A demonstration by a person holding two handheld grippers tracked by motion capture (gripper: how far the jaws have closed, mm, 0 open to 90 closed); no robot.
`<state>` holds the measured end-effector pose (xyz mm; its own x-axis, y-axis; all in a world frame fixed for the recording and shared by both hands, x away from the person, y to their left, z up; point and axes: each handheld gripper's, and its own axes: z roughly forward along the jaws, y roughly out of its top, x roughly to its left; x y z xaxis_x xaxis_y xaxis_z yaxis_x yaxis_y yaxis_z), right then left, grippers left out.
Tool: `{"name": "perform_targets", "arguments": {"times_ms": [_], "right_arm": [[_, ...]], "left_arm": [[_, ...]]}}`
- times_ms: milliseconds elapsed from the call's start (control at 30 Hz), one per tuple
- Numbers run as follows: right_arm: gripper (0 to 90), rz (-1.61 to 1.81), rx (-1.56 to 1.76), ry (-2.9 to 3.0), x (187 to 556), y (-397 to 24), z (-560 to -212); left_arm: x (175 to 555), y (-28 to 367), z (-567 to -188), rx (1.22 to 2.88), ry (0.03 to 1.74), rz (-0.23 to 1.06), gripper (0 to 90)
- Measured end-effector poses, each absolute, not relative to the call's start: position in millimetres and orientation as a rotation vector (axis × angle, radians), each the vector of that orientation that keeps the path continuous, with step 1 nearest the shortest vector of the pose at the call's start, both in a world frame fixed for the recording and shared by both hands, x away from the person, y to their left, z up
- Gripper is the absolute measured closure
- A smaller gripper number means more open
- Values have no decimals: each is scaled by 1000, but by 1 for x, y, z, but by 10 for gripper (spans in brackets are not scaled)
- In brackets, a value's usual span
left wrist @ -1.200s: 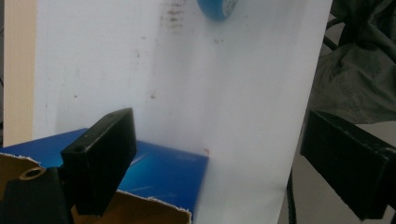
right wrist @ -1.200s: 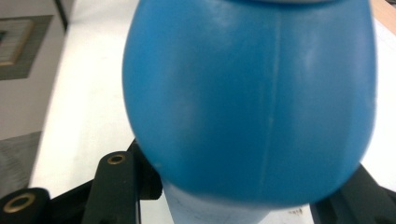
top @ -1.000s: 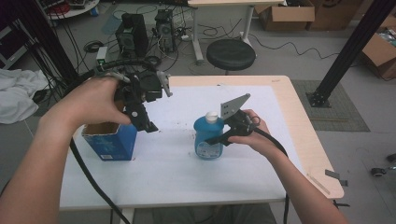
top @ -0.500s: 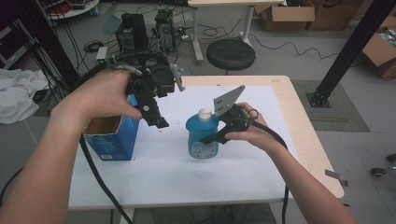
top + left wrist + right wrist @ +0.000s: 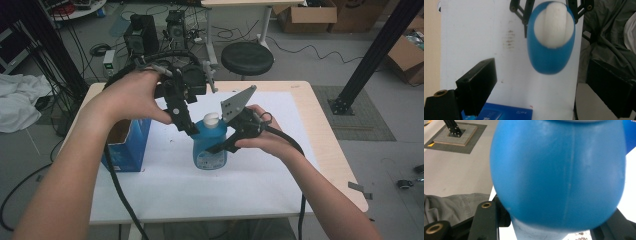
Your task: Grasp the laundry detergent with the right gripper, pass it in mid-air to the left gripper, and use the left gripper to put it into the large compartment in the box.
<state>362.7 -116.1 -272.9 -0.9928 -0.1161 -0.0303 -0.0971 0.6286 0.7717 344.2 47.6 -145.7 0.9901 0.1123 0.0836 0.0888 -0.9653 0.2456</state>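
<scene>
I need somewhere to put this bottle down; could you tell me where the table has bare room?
Bare white sheet lies along the near edge, and right of the blue bottle. It is crowded between the bottle and the blue box, where the left hand-held gripper hangs.

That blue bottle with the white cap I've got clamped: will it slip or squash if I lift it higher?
The blue bottle looks like smooth, rounded plastic, so it could slide or twist between the right gripper's jaws. The walls show no denting where they are clamped, so it is probably fairly stiff. Its white cap sits high on a tall body, so it may tip if set down carelessly.
</scene>
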Motion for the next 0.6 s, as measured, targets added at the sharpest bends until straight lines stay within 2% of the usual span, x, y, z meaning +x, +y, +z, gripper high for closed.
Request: {"name": "perform_targets", "arguments": {"times_ms": [600], "right_arm": [[459,-1348,194,-2803,363,-112,-263]], "left_arm": [[345,27,-159,2918,129,91,128]]}}
